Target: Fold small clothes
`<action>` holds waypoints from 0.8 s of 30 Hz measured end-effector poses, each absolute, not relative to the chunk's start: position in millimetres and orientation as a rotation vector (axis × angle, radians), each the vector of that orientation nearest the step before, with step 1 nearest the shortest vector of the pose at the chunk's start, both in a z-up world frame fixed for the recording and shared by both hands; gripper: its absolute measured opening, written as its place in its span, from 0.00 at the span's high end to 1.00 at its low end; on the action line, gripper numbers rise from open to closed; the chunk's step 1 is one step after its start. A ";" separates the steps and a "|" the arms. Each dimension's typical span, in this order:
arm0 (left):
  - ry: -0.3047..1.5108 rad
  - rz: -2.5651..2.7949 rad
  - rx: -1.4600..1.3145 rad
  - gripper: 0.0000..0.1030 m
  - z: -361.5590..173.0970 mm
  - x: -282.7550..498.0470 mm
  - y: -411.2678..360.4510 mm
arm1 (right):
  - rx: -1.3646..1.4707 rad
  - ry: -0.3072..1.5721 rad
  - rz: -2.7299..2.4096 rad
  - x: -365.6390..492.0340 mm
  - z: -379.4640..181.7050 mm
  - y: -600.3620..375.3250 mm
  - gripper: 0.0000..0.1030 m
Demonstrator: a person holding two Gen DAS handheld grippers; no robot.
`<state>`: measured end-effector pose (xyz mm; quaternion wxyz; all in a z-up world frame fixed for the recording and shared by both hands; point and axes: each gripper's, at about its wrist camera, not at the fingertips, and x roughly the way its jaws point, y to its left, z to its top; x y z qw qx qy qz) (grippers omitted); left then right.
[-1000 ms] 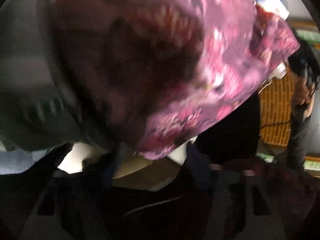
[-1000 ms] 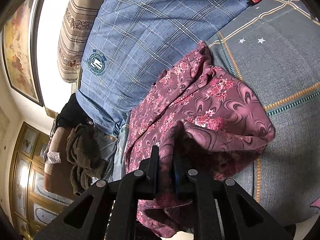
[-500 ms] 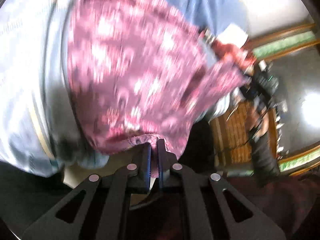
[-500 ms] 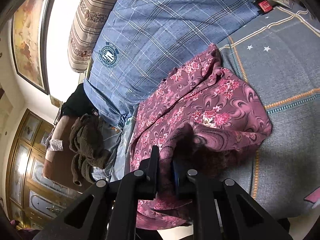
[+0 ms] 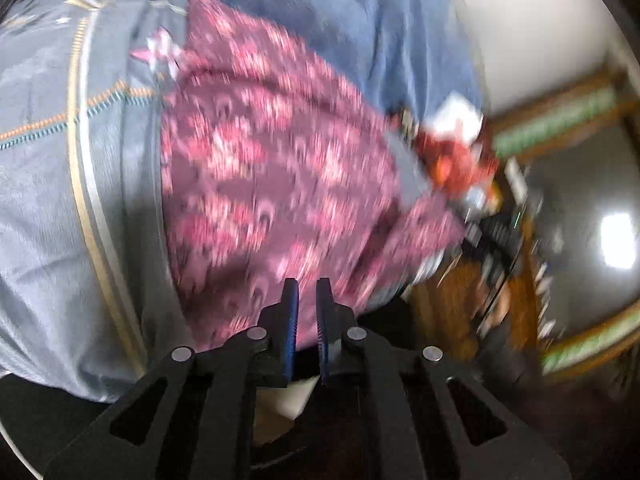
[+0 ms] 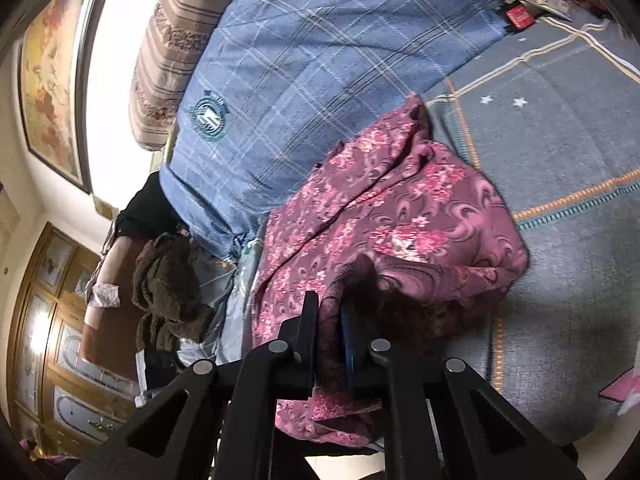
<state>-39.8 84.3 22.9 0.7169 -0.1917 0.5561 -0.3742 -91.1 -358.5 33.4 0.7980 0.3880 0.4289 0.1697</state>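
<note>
A maroon garment with pink flowers (image 6: pixel 400 208) lies crumpled on a grey-blue bed cover (image 6: pixel 560 152). My right gripper (image 6: pixel 330 308) is at its near edge, jaws closing on a bunched fold that rises from between them; the right finger is partly buried in cloth. In the blurred left wrist view the same garment (image 5: pixel 260 168) spreads out beyond my left gripper (image 5: pixel 307 284). Its jaws are opening by a narrow gap; both blue pads show and nothing is pinched between them.
A blue plaid quilt (image 6: pixel 300 60) and a striped pillow (image 6: pixel 168 52) lie behind the garment. A brown towel (image 6: pixel 168 280) hangs at the bed's left end. Small packets (image 6: pixel 520 0) sit at the far corner. Wooden furniture (image 5: pixel 452 300) stands off the bed's side.
The left gripper has lifted and drawn back from the garment that filled its view. Its jaws came together, then parted slightly. The right gripper keeps its hold in place.
</note>
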 end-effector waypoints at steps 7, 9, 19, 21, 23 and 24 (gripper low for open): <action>1.423 -0.818 -0.242 0.33 -29.5 -78.6 66.9 | 0.866 0.968 0.337 -98.0 13.8 -360.1 0.86; 1.496 -0.803 -0.247 0.33 -50.6 -82.4 61.6 | 0.874 0.973 0.340 -99.4 9.9 -357.9 0.86; 1.509 -0.673 -0.296 0.63 -100.4 -95.9 53.4 | 0.874 1.009 0.349 -108.9 5.7 -353.4 0.84; 1.456 -0.706 -0.306 0.87 -90.1 -98.4 53.9 | 0.866 1.023 0.335 -112.8 5.6 -354.6 0.75; 1.402 -0.731 -0.286 0.95 -77.9 -102.7 52.8 | 0.865 1.032 0.322 -119.5 4.2 -356.3 0.60; 1.379 -0.739 -0.265 0.96 -71.6 -105.6 51.3 | 0.872 1.032 0.325 -122.9 3.2 -357.3 0.54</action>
